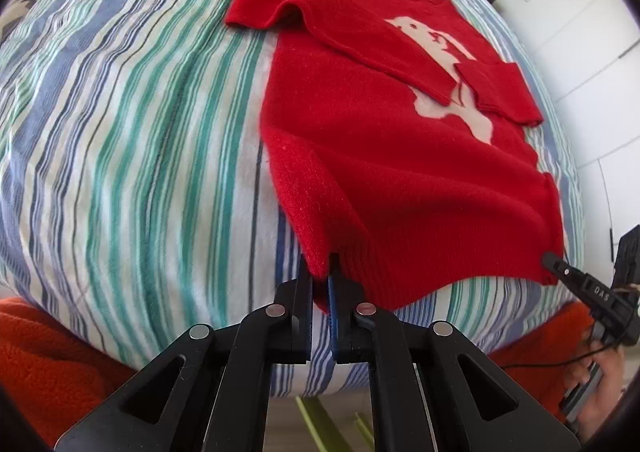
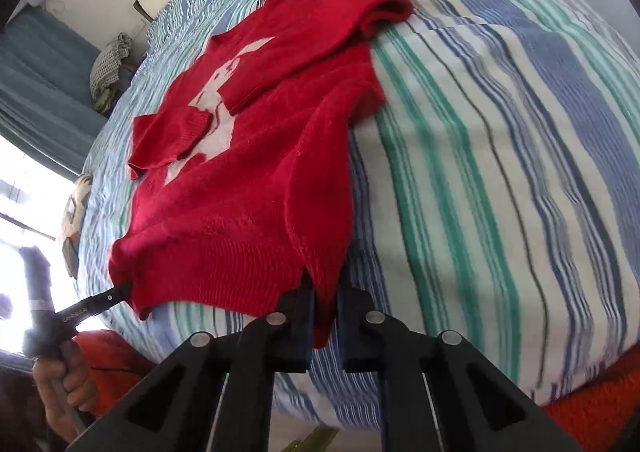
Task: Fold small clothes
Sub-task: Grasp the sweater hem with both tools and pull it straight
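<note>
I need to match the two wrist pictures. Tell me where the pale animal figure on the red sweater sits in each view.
Left wrist view: pale animal figure sits upper right, partly under the folded sleeve cuffs.
Right wrist view: the figure sits upper left of centre, again partly covered by cuffs.
Shared landmark: the red sweater hem, pinched by the left hand-held gripper and the right hand-held gripper.

Left gripper [image 1: 320, 272] clamps the near hem corner of a red sweater [image 1: 384, 171], which spreads ahead of its fingers over a striped bedsheet [image 1: 140, 131], both sleeves folded across the chest. To the fingers' right, the right gripper [image 1: 554, 262] pinches the opposite hem corner.
</note>
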{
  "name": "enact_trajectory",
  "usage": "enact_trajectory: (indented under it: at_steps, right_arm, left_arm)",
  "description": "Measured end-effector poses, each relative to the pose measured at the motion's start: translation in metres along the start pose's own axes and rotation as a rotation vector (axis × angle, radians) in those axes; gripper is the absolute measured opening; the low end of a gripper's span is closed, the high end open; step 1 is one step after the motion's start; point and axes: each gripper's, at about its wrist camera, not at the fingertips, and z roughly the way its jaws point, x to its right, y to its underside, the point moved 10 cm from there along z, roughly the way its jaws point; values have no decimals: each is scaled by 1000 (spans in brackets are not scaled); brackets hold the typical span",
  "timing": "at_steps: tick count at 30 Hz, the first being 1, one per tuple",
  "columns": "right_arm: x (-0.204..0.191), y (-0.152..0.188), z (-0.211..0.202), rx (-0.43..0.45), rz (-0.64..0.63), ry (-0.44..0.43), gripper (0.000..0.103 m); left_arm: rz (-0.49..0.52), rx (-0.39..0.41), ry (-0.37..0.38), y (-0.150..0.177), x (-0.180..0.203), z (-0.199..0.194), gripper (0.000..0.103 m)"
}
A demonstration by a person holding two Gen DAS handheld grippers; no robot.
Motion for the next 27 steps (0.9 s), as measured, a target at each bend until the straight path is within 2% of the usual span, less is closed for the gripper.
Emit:
enact_trajectory:
  at_steps: [1,3,5,6,8,10,12,13,15,16,17,19,23,25,27]
  right_arm:
    - [5,10,-13,-8,13,0,9]
    - [20,25,-27,-18,20,48,10]
    - [37,34,-29,-32,38,94,17]
    - [43,36,-27,-39,67,82,31]
    - [48,32,-28,-19,129,22,40]
    - [41,29,-27,-5,136,-51,40]
    - [27,27,-16,-19,123,-120,40]
    - [21,29,-6,-40,113,-131,40]
    - [6,36,20,-107,79,-160,39]
    - [0,38,28,-122,51,-157,35]
    - [-6,38,32,-120,12,-131,5]
    - [-9,38,24,-110,-28,-78,5]
    - [12,45,0,-100,-28,62,4]
    - [22,49,10,-129,-14,87,4]
    - [29,50,28,-151,4,102,4]
  left_arm:
    - [25,-12,20,9,-2,-8,9]
    - [68,-27,-30,24,-14,-15,20]
    - [75,-18,-85,32,-30,-19,61]
    - [59,-1,-88,33,-38,-22,66]
    - [-11,20,-46,34,-48,-24,67]
    - [-89,27,34,31,-51,-20,72]
    - [-113,17,52,28,-45,-8,72]
    - [-103,1,51,27,-37,2,71]
    - [-67,-33,56,28,-20,18,56]
    - [-34,-54,61,29,-9,26,14]
    - [5,-74,57,31,0,31,2]
    - [51,-45,-15,33,0,27,2]
    - [33,-17,-87,45,-20,13,2]
    - [29,-40,-101,49,-23,24,2]
    - [64,-36,-146,49,-21,32,2]
